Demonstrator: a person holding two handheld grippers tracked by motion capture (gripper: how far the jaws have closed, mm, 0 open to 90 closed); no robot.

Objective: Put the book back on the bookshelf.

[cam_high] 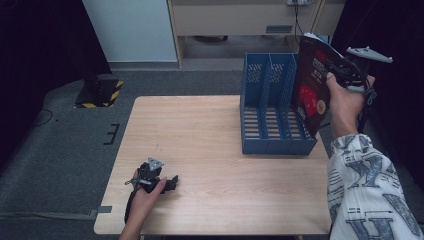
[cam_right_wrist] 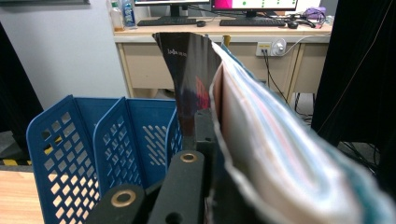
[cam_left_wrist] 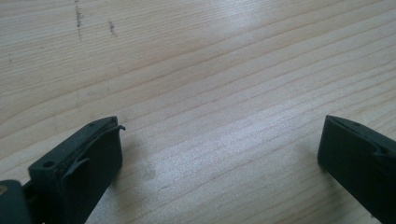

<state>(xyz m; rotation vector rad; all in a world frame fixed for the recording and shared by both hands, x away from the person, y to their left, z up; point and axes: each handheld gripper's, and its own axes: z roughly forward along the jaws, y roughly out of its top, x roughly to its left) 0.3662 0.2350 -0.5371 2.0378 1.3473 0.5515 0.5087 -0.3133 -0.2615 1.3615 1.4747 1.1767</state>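
A thick book with a dark red cover (cam_high: 311, 85) is held upright and tilted at the right end of the blue file rack (cam_high: 272, 146), its lower corner down by the rightmost slot. My right gripper (cam_high: 341, 68) is shut on the book's upper edge. In the right gripper view the book (cam_right_wrist: 280, 158) bulges to the right of my right gripper (cam_right_wrist: 209, 136), and the rack's perforated dividers (cam_right_wrist: 70, 149) stand to the left. My left gripper (cam_high: 173, 181) rests on the wooden table (cam_high: 200, 125) near its front left. In its own view the left gripper (cam_left_wrist: 222, 135) stands open over bare wood.
The rack has three slots, all without contents. A black and yellow striped block (cam_high: 102, 91) sits on the floor beyond the table's left corner. A desk with keyboards (cam_right_wrist: 219, 25) stands behind the rack. Dark curtains (cam_right_wrist: 364, 70) hang to the right.
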